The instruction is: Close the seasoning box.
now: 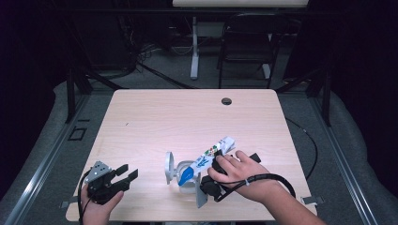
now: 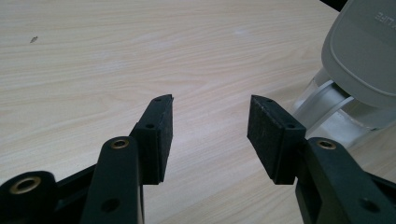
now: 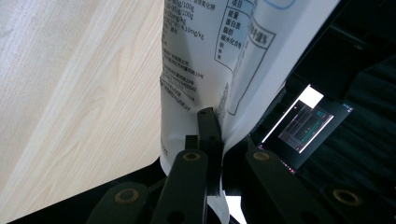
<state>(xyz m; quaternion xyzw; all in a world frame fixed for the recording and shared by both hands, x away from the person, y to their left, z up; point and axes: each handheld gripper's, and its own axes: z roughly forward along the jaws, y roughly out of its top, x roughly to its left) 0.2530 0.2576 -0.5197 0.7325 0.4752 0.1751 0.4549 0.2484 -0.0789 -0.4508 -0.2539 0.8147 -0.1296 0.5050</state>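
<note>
- The right gripper [image 1: 212,174] was clenched on a white printed pouch [image 1: 212,155], jaws pinching the film near one end, as the right gripper view made plain: the pouch [image 3: 205,60] was squeezed flat between the black jaws.
- The pouch hung tilted over the table [image 1: 155,117], its blue spout end [image 1: 186,175] pointing down and left, right at the mouth of a small clear container [image 1: 187,182] near the front edge.
- That container stood with its grey lid [image 1: 169,167] flipped up on the left side; from the left gripper view the lid [image 2: 364,51] and the clear wall below it sat just beside the idle jaws.
- The left gripper [image 1: 123,176] rested released at the front left of the table, jaws wide with nothing between them, near the container but apart from it.
- I judged the job to be emptying the pouch into the container. Done so far, as things lay: lid up, pouch gripped and tipped with the spout at the opening.
- Whether anything had gone in yet, I couldn't tell; the inside of the container was too small and washed out to read.
- Left to do, by my reckoning: finish the pour, set the pouch down, shut the lid, perhaps with the free left gripper steadying the container.
</note>
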